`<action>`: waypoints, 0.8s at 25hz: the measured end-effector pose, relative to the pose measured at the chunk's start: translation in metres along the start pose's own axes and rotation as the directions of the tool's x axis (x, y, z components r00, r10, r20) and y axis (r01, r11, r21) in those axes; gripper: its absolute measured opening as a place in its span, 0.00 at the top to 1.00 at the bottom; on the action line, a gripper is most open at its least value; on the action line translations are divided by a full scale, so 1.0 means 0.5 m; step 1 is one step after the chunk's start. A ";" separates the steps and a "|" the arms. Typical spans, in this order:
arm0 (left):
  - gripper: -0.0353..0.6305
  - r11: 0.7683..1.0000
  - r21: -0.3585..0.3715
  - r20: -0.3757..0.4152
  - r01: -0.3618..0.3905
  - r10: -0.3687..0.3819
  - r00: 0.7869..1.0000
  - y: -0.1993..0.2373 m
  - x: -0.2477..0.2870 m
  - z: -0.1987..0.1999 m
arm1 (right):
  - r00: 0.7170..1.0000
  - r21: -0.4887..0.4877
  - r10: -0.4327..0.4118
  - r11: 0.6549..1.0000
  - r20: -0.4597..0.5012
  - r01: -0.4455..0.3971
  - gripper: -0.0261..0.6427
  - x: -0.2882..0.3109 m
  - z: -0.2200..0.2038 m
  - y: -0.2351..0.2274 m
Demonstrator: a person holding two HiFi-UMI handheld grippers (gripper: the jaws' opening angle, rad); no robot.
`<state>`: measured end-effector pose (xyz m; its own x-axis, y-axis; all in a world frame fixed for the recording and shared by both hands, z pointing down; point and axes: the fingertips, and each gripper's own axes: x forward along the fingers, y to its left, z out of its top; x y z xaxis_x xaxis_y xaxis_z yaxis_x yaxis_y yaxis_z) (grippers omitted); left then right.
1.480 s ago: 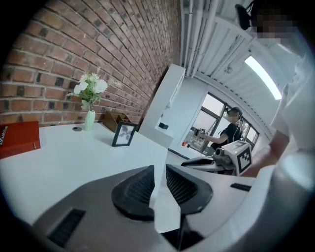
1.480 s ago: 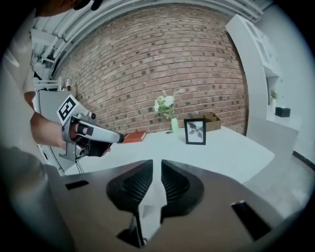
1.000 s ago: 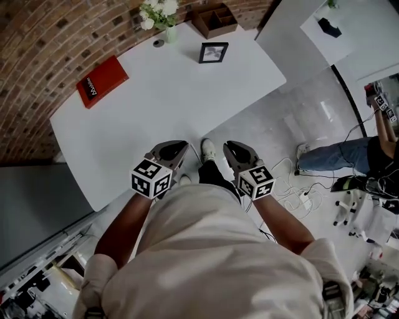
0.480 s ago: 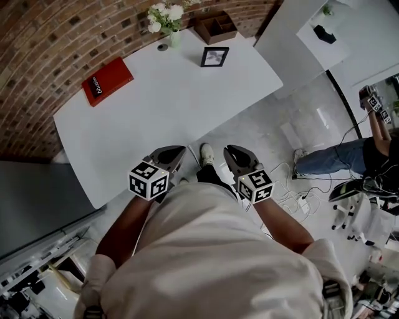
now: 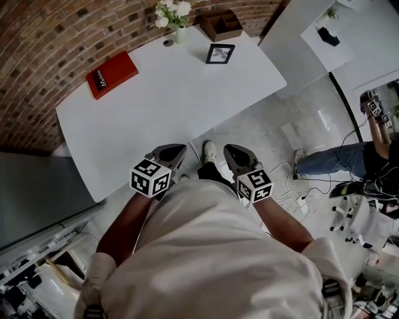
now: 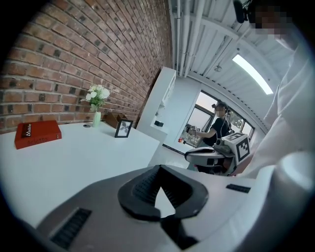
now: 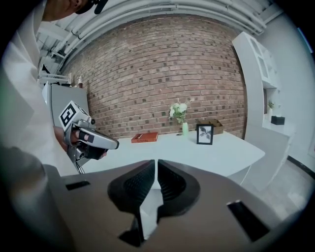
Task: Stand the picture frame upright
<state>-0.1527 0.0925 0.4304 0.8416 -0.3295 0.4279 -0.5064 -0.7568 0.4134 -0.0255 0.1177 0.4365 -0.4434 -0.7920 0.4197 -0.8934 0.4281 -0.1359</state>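
Observation:
The black picture frame (image 5: pixel 220 53) stands upright at the far side of the white table (image 5: pixel 168 112), close to the brick wall; it also shows in the left gripper view (image 6: pixel 123 128) and the right gripper view (image 7: pixel 204 134). Both grippers hang close to the person's body, off the table's near edge and far from the frame. My left gripper (image 5: pixel 176 150) (image 6: pixel 157 170) is shut with nothing in it. My right gripper (image 5: pixel 232 150) (image 7: pixel 155 165) is closing, a thin gap still between its pads and nothing between them.
A red book (image 5: pixel 112 74) lies at the table's far left. A vase of white flowers (image 5: pixel 175 17) and a wooden box (image 5: pixel 222 25) stand behind the frame. Another person (image 5: pixel 349 156) and loose cables (image 5: pixel 299 194) are on the floor to the right; a grey cabinet (image 5: pixel 31 193) stands at the left.
The head view has shifted a little, so the table sits slightly higher and to the right. Both grippers stay at the same place by the body.

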 end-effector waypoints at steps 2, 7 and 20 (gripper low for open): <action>0.95 1.000 0.011 -0.002 -0.002 0.002 1.000 0.000 -0.004 -0.001 | 1.000 -0.005 0.004 1.000 -0.001 -0.004 0.93 0.003 0.002 0.006; 0.95 1.000 0.021 -0.008 0.007 -0.007 1.000 -0.001 -0.004 -0.007 | 1.000 -0.008 0.004 1.000 0.000 -0.004 0.95 0.006 0.002 0.009; 0.95 0.999 0.017 -0.022 0.047 -0.047 0.999 -0.023 0.006 -0.017 | 1.000 0.003 -0.013 1.000 -0.007 0.013 0.95 -0.016 -0.013 0.009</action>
<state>-0.1458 0.1052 0.4339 0.8602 -0.2813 0.4254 -0.4628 -0.7810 0.4195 -0.0256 0.1287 0.4382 -0.4307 -0.7945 0.4280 -0.8995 0.4162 -0.1327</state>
